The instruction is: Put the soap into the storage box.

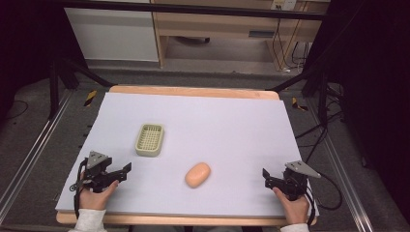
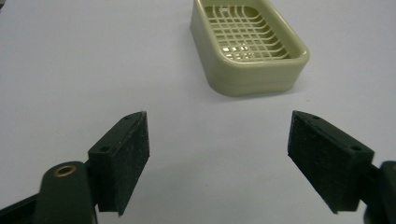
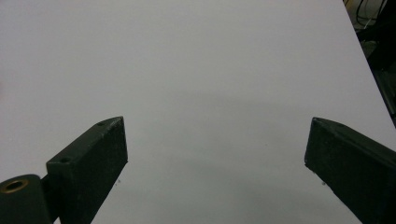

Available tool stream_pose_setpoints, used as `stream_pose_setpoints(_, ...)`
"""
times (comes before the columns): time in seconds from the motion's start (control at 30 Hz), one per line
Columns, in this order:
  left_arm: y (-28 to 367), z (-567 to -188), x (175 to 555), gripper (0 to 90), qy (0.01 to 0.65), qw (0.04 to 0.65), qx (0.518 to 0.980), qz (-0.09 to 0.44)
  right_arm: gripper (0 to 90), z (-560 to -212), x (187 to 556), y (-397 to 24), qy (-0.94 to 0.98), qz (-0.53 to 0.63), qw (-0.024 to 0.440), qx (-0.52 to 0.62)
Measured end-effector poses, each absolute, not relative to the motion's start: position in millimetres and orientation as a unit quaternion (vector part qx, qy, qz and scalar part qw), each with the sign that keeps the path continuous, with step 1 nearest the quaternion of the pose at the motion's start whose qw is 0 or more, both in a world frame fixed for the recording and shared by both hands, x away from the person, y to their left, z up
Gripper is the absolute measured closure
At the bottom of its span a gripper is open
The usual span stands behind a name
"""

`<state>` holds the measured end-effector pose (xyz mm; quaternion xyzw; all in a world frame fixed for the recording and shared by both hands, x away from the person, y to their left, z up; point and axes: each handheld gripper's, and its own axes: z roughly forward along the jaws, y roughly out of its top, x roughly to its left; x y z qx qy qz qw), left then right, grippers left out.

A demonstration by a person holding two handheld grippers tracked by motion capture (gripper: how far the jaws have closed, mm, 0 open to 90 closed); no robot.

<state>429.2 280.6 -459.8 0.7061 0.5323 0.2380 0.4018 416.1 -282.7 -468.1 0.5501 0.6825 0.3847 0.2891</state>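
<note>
Pale green plastic soap dish [image 2: 250, 46]: rounded rectangle, slotted grid floor, empty, no lettering we can read. It sits left of centre on the white sheet [image 1: 217, 125]. Near it lies a peach oval soap bar [image 1: 197, 174]. We note left gripper [image 2: 217, 158] and right gripper [image 3: 217, 158] both agape, holding nothing.

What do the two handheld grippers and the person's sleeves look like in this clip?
Both the left gripper and the right gripper are black, each with two flat rectangular jaws faced with rough dark pads, a brass-coloured pivot bushing, a grey three-cornered plate on top and a black trailing cable. The sleeves are light grey.
</note>
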Motion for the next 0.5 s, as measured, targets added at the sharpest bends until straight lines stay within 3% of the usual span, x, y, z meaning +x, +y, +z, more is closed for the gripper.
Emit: stream_pose_setpoints(0.5, 251.7, -451.9, 422.0, 27.2, 0.496, 0.414, 0.729, 0.225, 5.9, -472.0, 417.7, -275.1, 0.698, 0.371, 0.280, 0.545)
